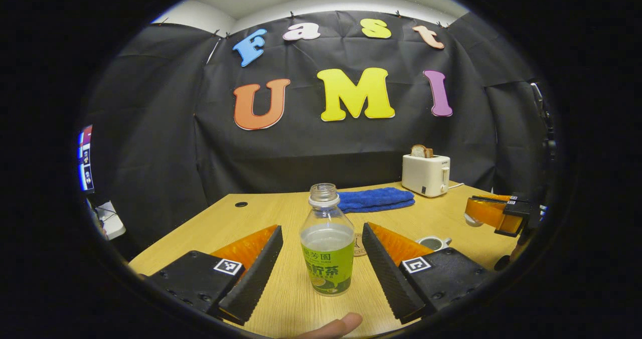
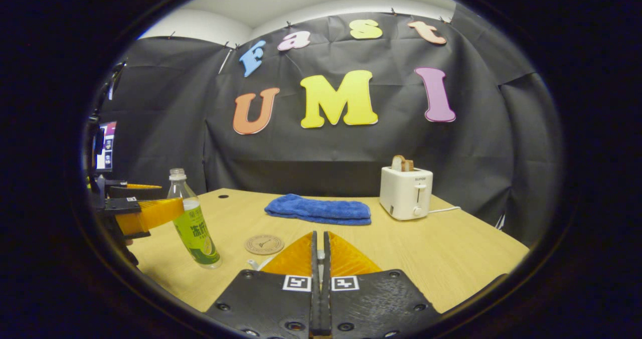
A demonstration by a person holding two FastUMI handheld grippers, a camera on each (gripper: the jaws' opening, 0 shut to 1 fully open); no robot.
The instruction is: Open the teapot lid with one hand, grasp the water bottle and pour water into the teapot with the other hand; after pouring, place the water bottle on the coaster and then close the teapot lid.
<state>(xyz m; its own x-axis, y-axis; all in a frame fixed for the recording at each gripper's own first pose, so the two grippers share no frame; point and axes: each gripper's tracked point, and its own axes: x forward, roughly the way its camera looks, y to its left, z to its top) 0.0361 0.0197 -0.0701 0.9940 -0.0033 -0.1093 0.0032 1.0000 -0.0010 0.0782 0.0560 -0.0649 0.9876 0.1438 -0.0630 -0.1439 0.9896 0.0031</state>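
An uncapped water bottle (image 1: pixel 326 248) with a green label stands upright on the wooden table, partly filled. My left gripper (image 1: pixel 321 227) is open, one finger on each side of the bottle, neither touching it. In the right gripper view the bottle (image 2: pixel 194 228) stands at the left with the left gripper (image 2: pixel 172 197) around it. A round cork coaster (image 2: pixel 264 244) lies beside the bottle and peeks out behind it (image 1: pixel 359 245). The small white teapot (image 1: pixel 434 242) sits lidless to the right. My right gripper (image 2: pixel 319 234) is shut on the white teapot lid (image 1: pixel 471 221), held above the table (image 1: pixel 470 209).
A folded blue towel (image 2: pixel 319 209) lies mid-table toward the back. A white toaster (image 2: pixel 405 192) with bread in it stands at the back right, its cord trailing right. A person's fingertip (image 1: pixel 337 325) shows at the near edge. A monitor (image 2: pixel 105 146) is at the far left.
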